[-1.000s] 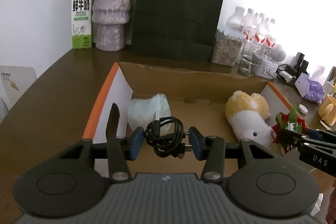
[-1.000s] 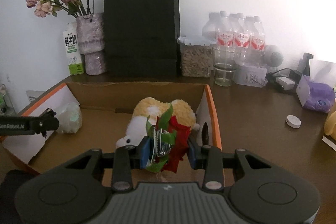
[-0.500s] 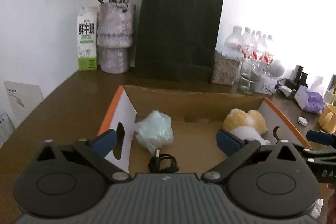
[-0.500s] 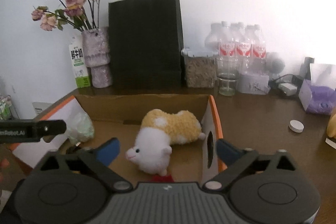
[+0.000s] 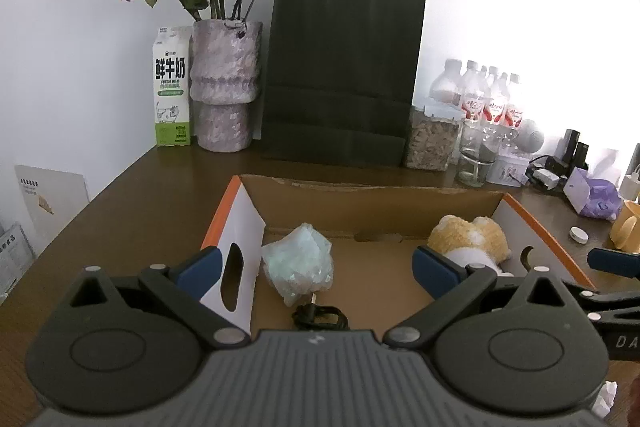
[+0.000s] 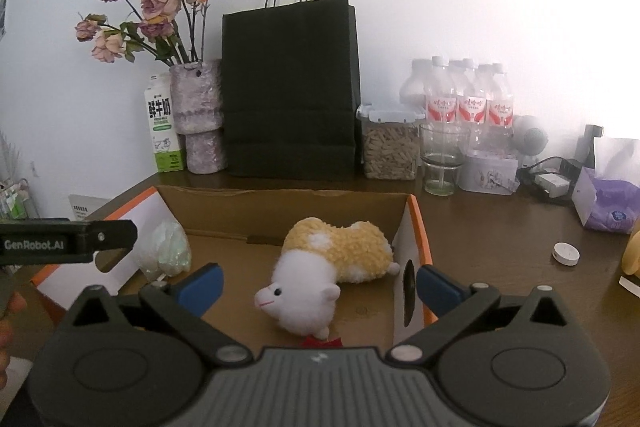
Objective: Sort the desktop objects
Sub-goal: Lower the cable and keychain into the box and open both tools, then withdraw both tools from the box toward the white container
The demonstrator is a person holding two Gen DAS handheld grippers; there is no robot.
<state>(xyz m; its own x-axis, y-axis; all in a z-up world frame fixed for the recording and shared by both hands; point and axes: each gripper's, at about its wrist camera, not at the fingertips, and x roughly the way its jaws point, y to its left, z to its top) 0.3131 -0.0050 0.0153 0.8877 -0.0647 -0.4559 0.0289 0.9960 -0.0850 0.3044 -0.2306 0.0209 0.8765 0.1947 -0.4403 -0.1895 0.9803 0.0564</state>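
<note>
Cardboard box point(image 5: 400, 193) now holds both drops: black cable point(image 5: 320, 315) at 6 o'clock under my left gripper point(image 5: 316, 273), red-green ornament point(image 6: 322, 341) under my right gripper point(image 6: 318, 285). Both jaws just sprang wide, empty; I go fetch the next item.

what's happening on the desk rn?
A person with a gripper in each hand is sorting desk items into a cardboard box. Both the left gripper and right gripper have just opened and hold nothing. A black cable, plush toy and red decoration lie inside.
</note>
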